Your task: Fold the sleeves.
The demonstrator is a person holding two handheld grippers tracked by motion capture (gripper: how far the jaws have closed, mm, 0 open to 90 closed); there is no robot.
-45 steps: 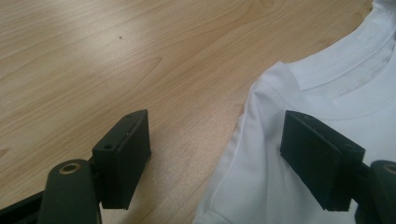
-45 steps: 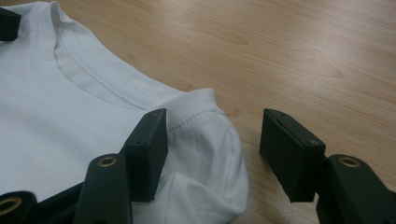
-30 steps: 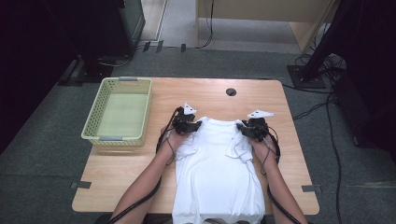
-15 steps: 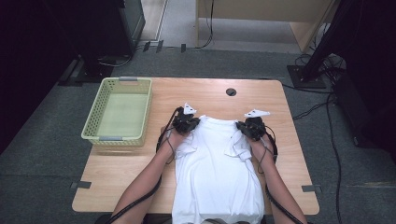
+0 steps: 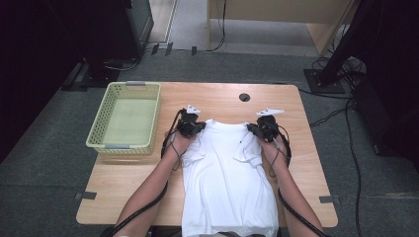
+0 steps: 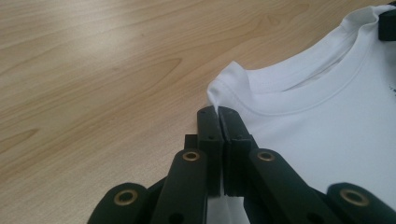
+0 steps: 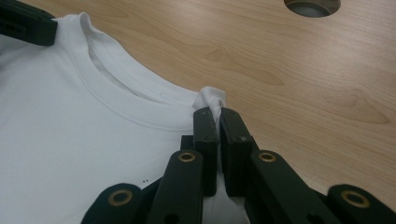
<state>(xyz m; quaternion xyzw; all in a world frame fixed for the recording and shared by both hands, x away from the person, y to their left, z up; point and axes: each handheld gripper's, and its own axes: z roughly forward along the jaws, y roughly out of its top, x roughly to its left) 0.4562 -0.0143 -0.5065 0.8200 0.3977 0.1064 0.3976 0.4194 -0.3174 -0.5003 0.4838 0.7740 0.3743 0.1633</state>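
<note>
A white T-shirt [image 5: 227, 182] lies flat on the wooden table [image 5: 222, 98], collar away from the person, sleeves folded in. My left gripper [image 5: 195, 127] sits at the shirt's left shoulder, shut on a pinch of the white fabric [image 6: 219, 100] beside the collar [image 6: 299, 84]. At the right shoulder my right gripper [image 5: 258, 130] is shut on a bunched fold of the shirt [image 7: 211, 100]. Both pairs of jaws have just closed, with cloth between them. The left gripper view [image 6: 217, 112] and the right gripper view [image 7: 215, 112] each show cloth squeezed between the black pads.
A pale green plastic basket [image 5: 101, 123] stands at the table's left side. A round cable hole [image 5: 244, 97] is in the tabletop beyond the collar, also seen as the hole [image 7: 312, 6]. Bare wood lies left and right of the shirt. Cables trail from both grippers.
Both grippers have closed on the shirt's shoulders and shifted slightly inward; the fabric at each shoulder is now pinched up.
</note>
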